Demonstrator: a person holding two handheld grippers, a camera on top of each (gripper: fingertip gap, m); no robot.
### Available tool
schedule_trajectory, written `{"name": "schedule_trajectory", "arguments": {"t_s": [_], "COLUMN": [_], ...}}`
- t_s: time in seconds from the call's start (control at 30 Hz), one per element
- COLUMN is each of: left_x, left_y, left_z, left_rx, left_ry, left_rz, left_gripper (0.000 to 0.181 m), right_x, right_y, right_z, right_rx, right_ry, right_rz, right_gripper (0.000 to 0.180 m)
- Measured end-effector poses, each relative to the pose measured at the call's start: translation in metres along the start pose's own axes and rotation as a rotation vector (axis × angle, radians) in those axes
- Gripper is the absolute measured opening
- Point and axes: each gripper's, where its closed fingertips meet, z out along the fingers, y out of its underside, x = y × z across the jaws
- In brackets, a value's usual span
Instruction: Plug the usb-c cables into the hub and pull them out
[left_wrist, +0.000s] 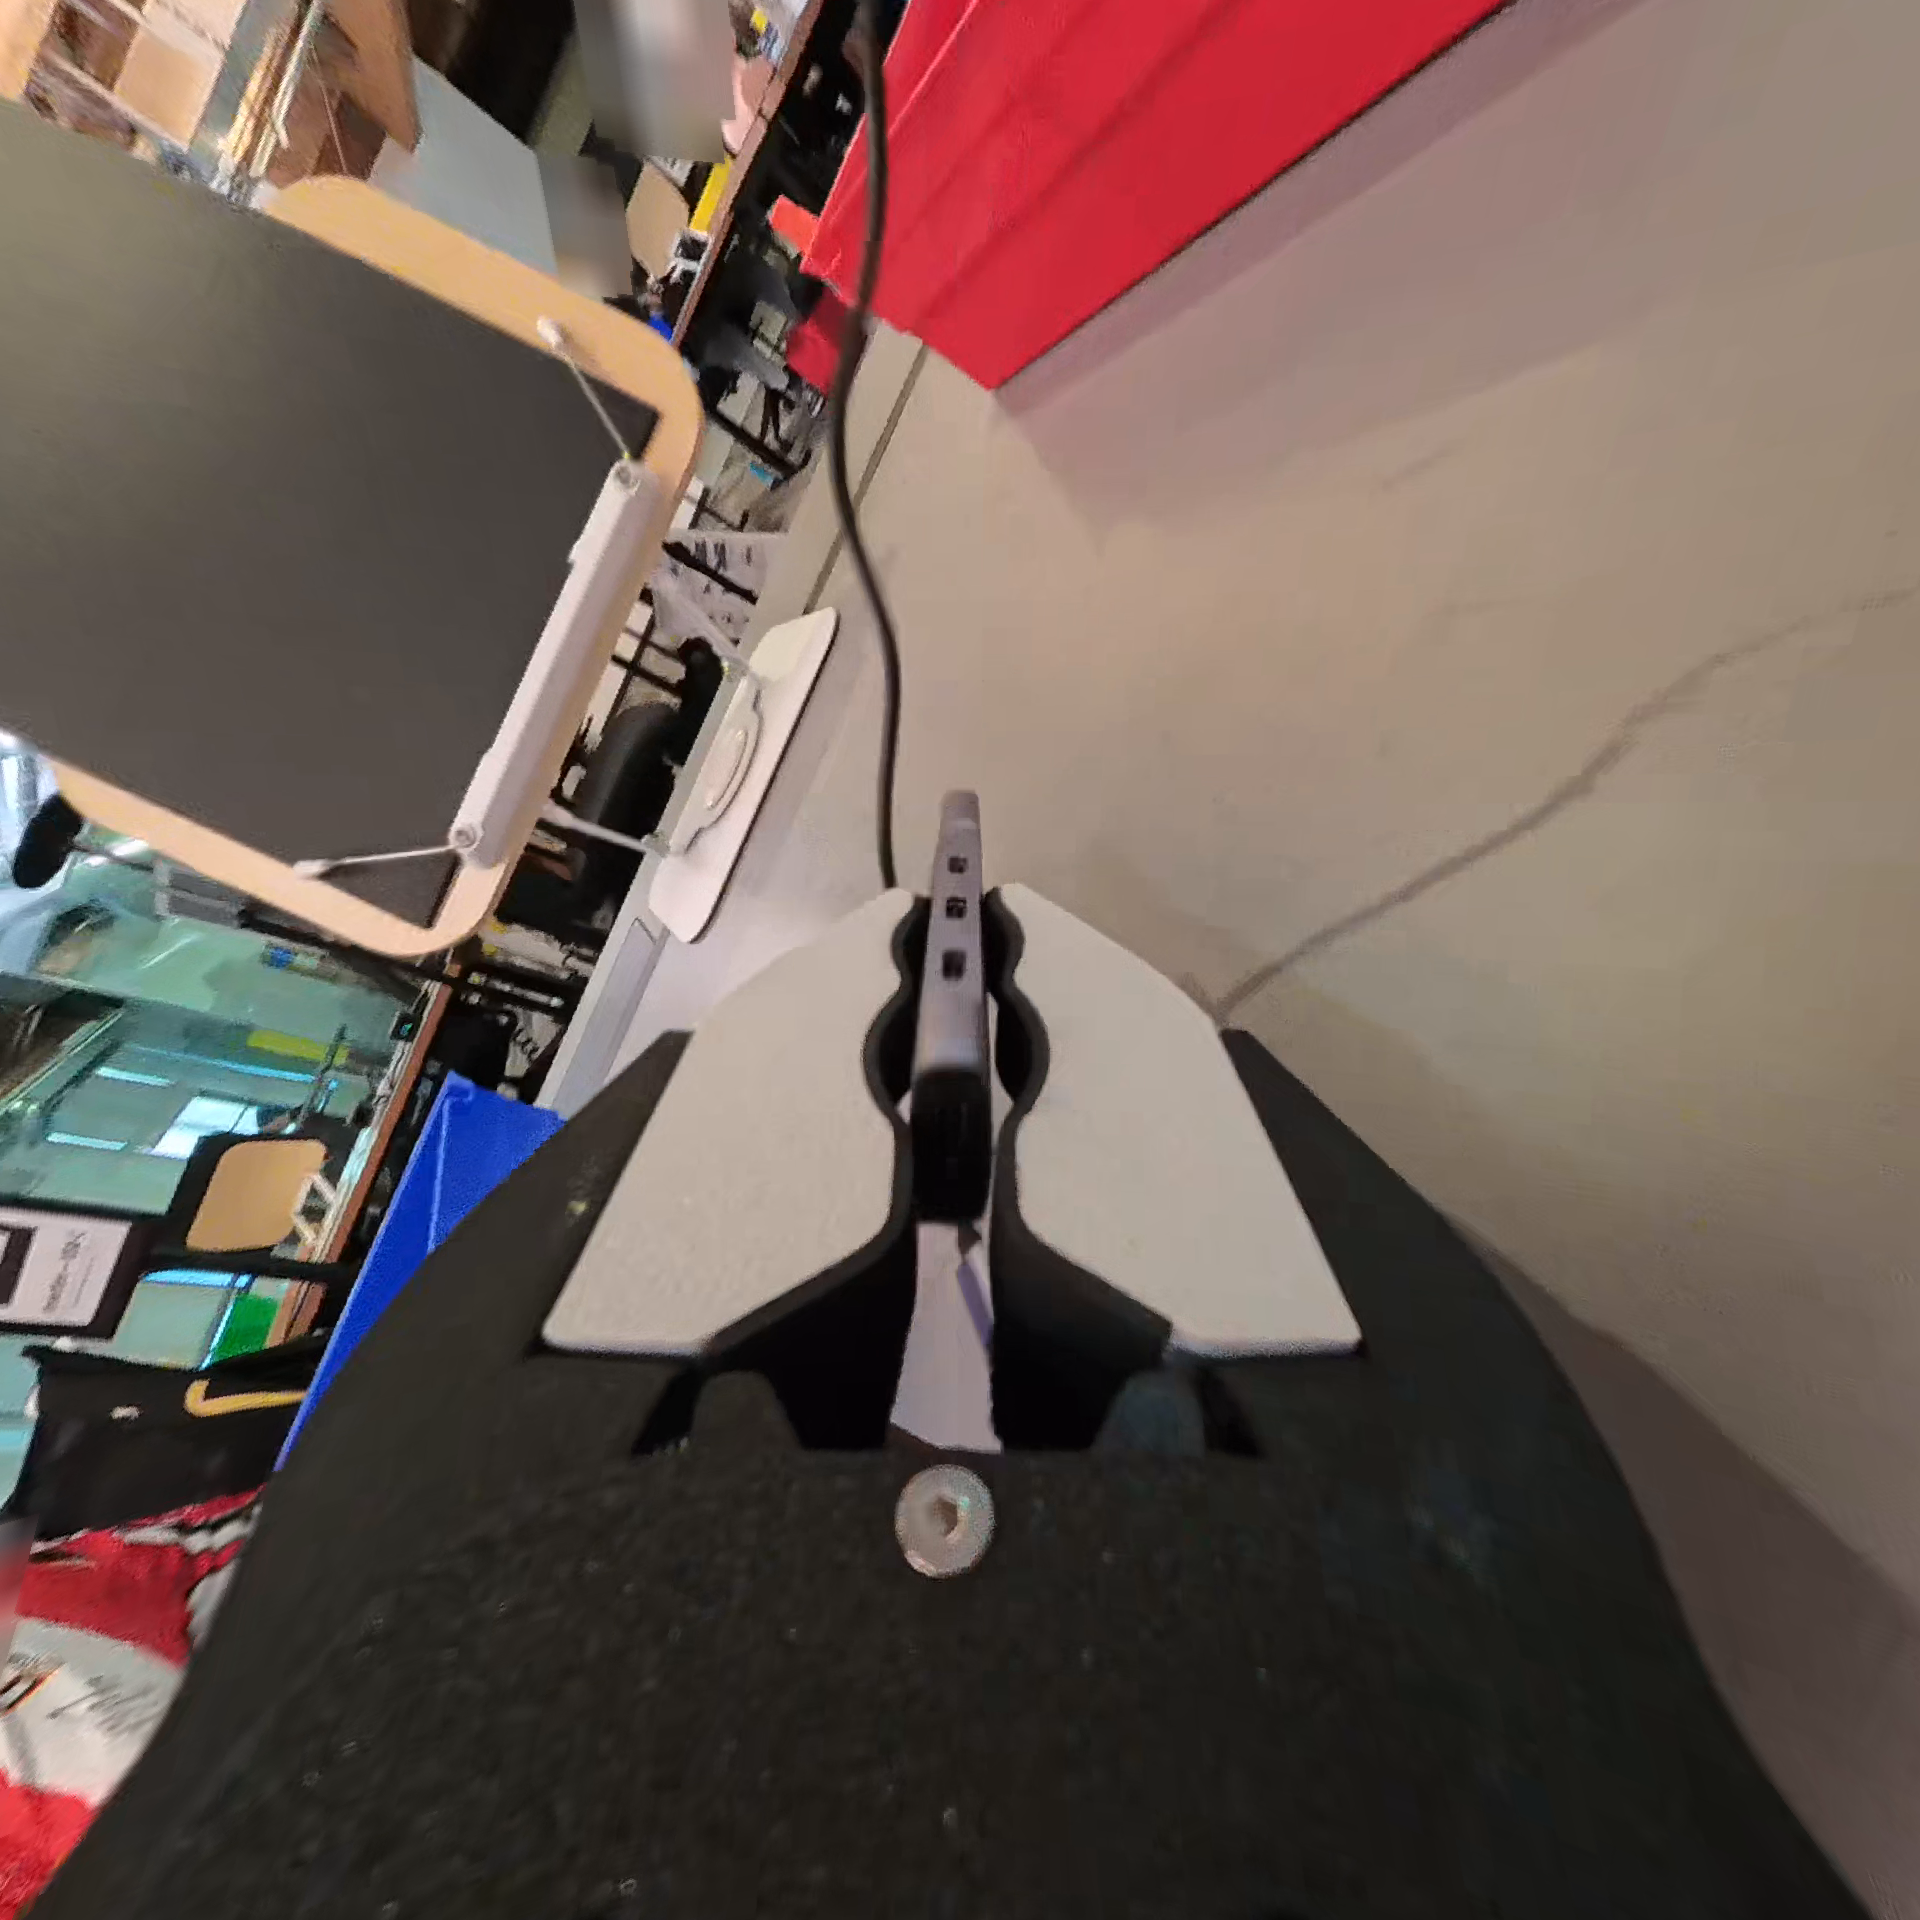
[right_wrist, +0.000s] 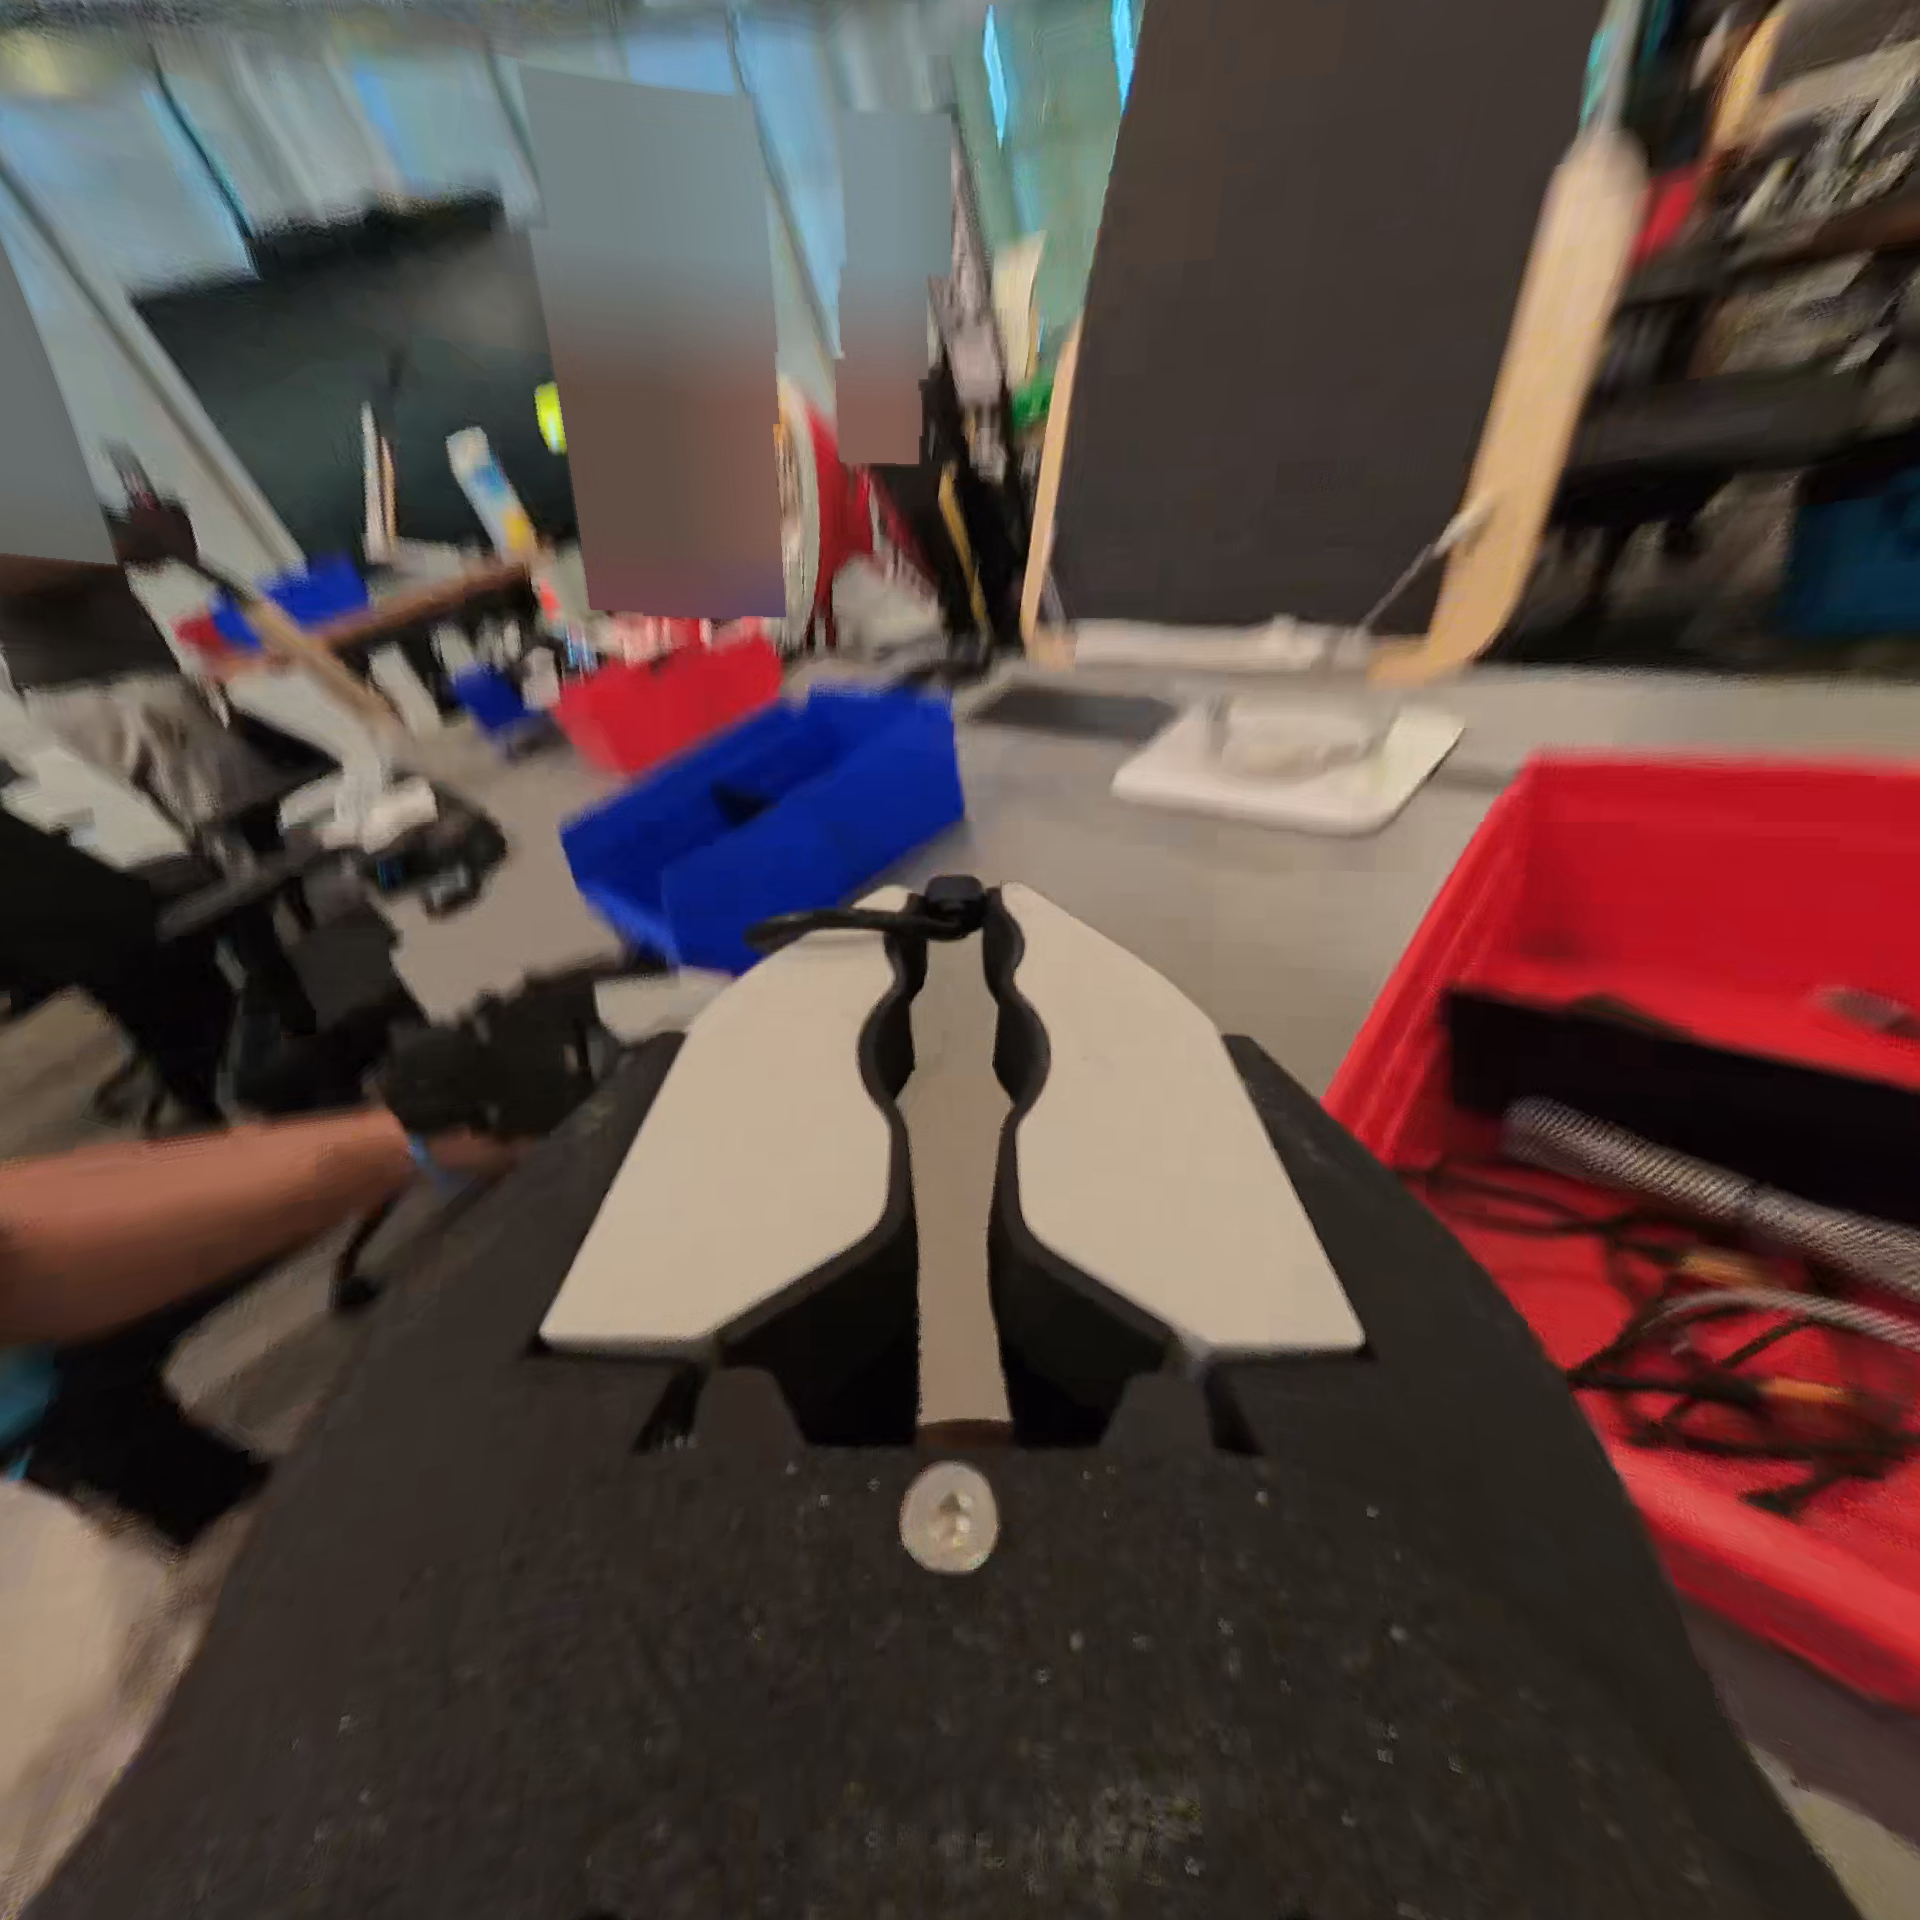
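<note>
Grey table (right_wrist: 1195, 935), left gripper (left_wrist: 954, 914) clamping one slim grey hub (left_wrist: 956, 935) showing three ports, right gripper (right_wrist: 954, 920) pinching one black cable (right_wrist: 951, 899).

Both wrist views sit close behind their fingers; left rolled sideways, right level, sharing the red bin (left_wrist: 1039, 156).

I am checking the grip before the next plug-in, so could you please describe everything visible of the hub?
The hub is a slim grey slab that looks like metal, held edge-on between the closed jaws of the left gripper. Its narrow edge faces the camera and shows three small ports in a row. The far end sticks out past the jaws, above the pale table. A black cable runs away from it. The near end looks darker, possibly a black cap.
</note>
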Motion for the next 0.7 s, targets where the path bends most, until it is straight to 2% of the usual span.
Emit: {"name": "schedule_trajectory", "arguments": {"t_s": [0.1, 0.2, 0.23, 0.33, 0.43, 0.5, 0.57, 0.63, 0.7], "left_x": [0.007, 0.018, 0.02, 0.015, 0.01, 0.01, 0.01, 0.012, 0.016], "left_y": [0.008, 0.017, 0.02, 0.023, 0.022, 0.021, 0.019, 0.015, 0.013], "left_z": [0.005, 0.011, 0.012, 0.012, 0.009, 0.007, 0.005, 0.004, 0.004], "left_rx": [-0.053, -0.084, -0.1, -0.128, -0.122, -0.117, -0.114, -0.104, -0.099], "left_ry": [0.041, 0.089, 0.097, 0.086, 0.079, 0.072, 0.072, 0.073, 0.087], "left_rz": [0.012, 0.022, 0.027, 0.009, -0.026, -0.021, -0.008, 0.0, 0.008], "left_gripper": [0.009, 0.009, 0.009, 0.009, 0.009, 0.009, 0.009, 0.009, 0.009], "right_x": [0.001, 0.002, 0.001, 0.001, 0.021, 0.029, 0.024, 0.034, 0.039], "right_y": [-0.075, -0.103, -0.094, -0.028, 0.033, 0.066, 0.108, 0.135, 0.16], "right_z": [-0.038, -0.038, -0.026, 0.027, 0.06, 0.071, 0.072, 0.071, 0.062], "right_rx": [0.154, 0.158, 0.092, -0.218, -0.456, -0.577, -0.778, -0.929, -1.125], "right_ry": [0.051, 0.119, 0.126, 0.086, 0.165, 0.175, 0.09, 0.103, 0.039], "right_rz": [-0.045, -0.124, -0.142, -0.151, -0.249, -0.269, -0.265, -0.399, -0.506], "right_gripper": [0.01, 0.01, 0.01, 0.01, 0.01, 0.01, 0.01, 0.01, 0.01]}}
